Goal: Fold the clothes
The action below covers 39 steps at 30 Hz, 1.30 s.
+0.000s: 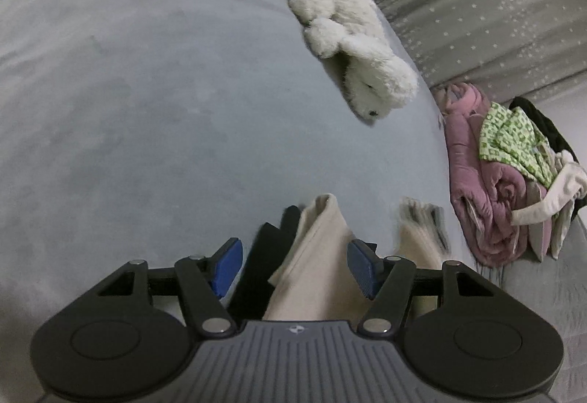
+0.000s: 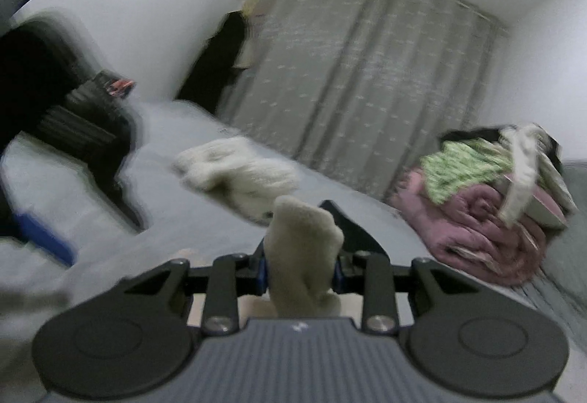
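Observation:
A beige and black garment (image 1: 315,256) hangs between the blue pads of my left gripper (image 1: 295,265), whose jaws stand wide apart around it, above the grey bed (image 1: 146,91). My right gripper (image 2: 301,271) is shut on a bunched fold of the same beige garment (image 2: 301,249), with a black part beside it. The right wrist view is blurred by motion. The other gripper with its blue pad (image 2: 44,234) shows at the left of the right wrist view.
A white plush toy (image 1: 352,50) lies on the bed near its far edge and shows in the right wrist view (image 2: 234,168) too. A pile of pink, green and white clothes (image 1: 513,175) sits at the right, also in the right wrist view (image 2: 488,197). Grey curtains (image 2: 359,80) hang behind.

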Each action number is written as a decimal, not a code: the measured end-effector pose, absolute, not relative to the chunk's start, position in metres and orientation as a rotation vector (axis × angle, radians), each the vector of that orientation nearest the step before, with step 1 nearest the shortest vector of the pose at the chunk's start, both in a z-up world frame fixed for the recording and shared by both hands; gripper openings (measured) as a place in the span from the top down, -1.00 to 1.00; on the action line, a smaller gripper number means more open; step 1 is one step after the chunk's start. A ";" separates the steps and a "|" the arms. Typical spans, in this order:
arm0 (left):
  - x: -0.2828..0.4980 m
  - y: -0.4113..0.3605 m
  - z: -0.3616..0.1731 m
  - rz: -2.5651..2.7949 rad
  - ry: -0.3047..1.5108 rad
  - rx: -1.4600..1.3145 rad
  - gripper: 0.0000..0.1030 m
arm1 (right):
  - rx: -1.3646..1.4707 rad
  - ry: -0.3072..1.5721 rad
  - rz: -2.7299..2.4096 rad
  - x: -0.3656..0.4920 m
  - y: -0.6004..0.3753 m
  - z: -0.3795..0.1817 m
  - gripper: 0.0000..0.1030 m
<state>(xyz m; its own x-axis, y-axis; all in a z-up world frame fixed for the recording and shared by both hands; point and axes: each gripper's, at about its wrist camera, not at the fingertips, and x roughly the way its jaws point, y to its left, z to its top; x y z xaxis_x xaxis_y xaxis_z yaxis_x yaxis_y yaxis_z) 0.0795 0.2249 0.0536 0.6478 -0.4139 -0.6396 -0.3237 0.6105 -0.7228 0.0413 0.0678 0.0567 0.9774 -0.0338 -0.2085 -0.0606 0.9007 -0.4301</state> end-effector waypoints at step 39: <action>0.084 0.186 0.061 -0.186 0.958 -0.673 -0.19 | -0.578 0.379 0.378 0.001 0.027 0.034 -0.12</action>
